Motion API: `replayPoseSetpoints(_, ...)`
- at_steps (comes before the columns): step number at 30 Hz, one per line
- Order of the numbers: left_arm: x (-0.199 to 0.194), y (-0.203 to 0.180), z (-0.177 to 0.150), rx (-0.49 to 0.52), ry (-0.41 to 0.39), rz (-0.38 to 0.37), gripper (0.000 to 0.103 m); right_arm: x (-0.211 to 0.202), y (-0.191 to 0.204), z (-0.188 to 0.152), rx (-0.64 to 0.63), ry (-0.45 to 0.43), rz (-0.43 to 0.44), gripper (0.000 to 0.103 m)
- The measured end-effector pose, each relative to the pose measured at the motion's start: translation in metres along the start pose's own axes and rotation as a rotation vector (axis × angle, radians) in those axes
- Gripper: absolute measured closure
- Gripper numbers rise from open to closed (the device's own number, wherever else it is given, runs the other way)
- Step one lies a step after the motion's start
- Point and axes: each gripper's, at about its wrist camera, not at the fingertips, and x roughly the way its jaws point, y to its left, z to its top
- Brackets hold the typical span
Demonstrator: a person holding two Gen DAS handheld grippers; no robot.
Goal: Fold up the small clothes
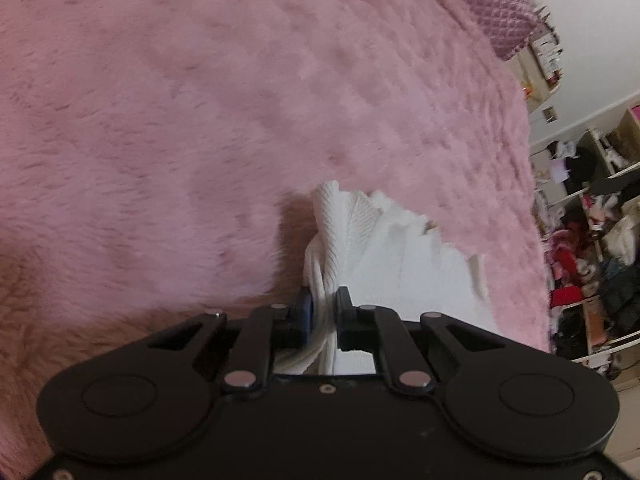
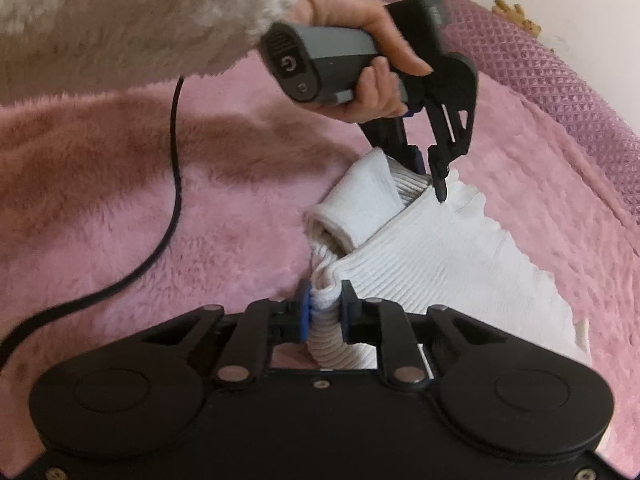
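A small white ribbed garment [image 2: 432, 248] lies on a fluffy pink blanket [image 2: 160, 220], one sleeve [image 2: 360, 200] folded across it. My right gripper [image 2: 325, 298] is shut on the garment's near bunched edge, white fabric pinched between its blue pads. In the right wrist view my left gripper [image 2: 430, 172] sits at the garment's far edge, held by a hand [image 2: 372, 64] in a furry cream sleeve, jaws closed on the cloth. The left wrist view shows that gripper [image 1: 324, 304] shut on a fold of the white garment [image 1: 400, 256].
The pink blanket [image 1: 200, 120] covers most of the bed. A purple quilted cover [image 2: 540, 68] lies along its far edge. A black cable [image 2: 172, 184] trails across the blanket at left. Cluttered shelves [image 1: 592, 220] stand past the bed's right side.
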Motion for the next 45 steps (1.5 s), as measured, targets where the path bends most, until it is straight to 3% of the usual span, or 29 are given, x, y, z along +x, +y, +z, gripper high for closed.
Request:
replayPoseSetpoints(12,0.003,-0.099,0.017,0.032,0.018,0.006,0.096,-0.065,-0.081,-0.012,0.333,-0.135,-0.094,0.090)
replayPoseSetpoints(17,0.030,-0.159,0.019,0.072,0.036,-0.009,0.096,-0.092,-0.121,-0.039,0.467,-0.159,-0.169,0.090)
replayPoseSetpoints(24,0.098,-0.223,0.001,0.121,0.105,-0.022,0.096,-0.109,-0.162,-0.093,0.626,-0.117,-0.226,0.090)
replayPoseSetpoints(30,0.154,-0.247,-0.023,0.132,0.176,-0.019,0.096,-0.109,-0.179,-0.128,0.729,-0.075,-0.244,0.090)
replayPoseSetpoints(39,0.210,-0.260,-0.044,0.184,0.225,0.075,0.094,-0.097,-0.196,-0.165,0.865,-0.005,-0.209,0.089)
replayPoseSetpoints(45,0.207,-0.278,-0.049,0.272,0.171,0.104,0.081,-0.096,-0.199,-0.173,0.919,0.004,-0.218,0.072)
